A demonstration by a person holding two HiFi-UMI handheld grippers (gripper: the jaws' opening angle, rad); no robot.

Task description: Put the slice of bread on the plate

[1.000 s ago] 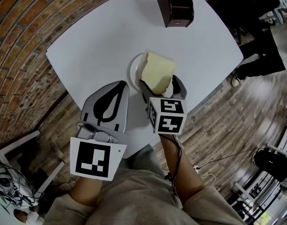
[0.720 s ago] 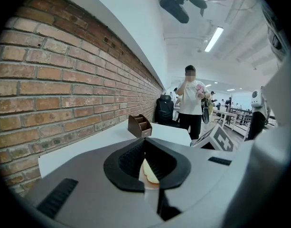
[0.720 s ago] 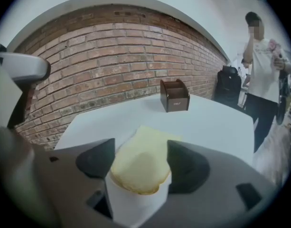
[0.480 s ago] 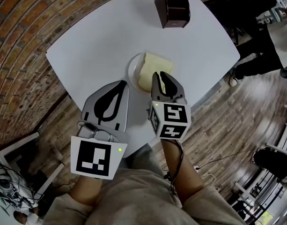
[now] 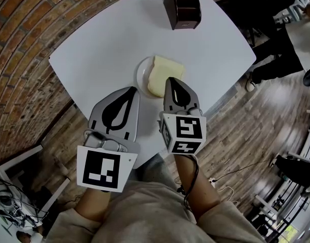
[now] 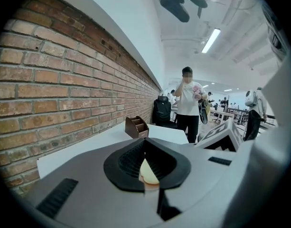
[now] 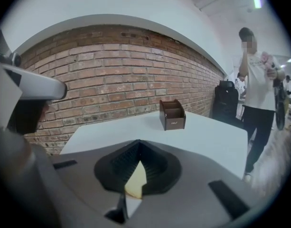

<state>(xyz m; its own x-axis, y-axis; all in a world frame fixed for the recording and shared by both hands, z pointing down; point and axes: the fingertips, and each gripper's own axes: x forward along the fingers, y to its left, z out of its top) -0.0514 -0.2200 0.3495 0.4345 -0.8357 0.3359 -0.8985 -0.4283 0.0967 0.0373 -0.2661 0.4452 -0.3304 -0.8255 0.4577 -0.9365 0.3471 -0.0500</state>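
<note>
Bread slice (image 5: 165, 75): on plate (image 5: 140, 78), mid-bench (image 5: 104, 39).
Right hand-held gripper (image 5: 171, 82): jaws just closed, clenched, empty, by the bread's near edge.
Left hand-held gripper (image 5: 130, 90): clenched, empty, at the bench's near edge.

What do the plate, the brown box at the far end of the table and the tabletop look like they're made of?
Plate: likely glazed ceramic or plastic; white, smooth thin rim.
Brown box: looks like dark wood or leatherette; flat matte panels with dividers.
Tabletop: probably laminate; uniform white, matte, no grain.
</note>
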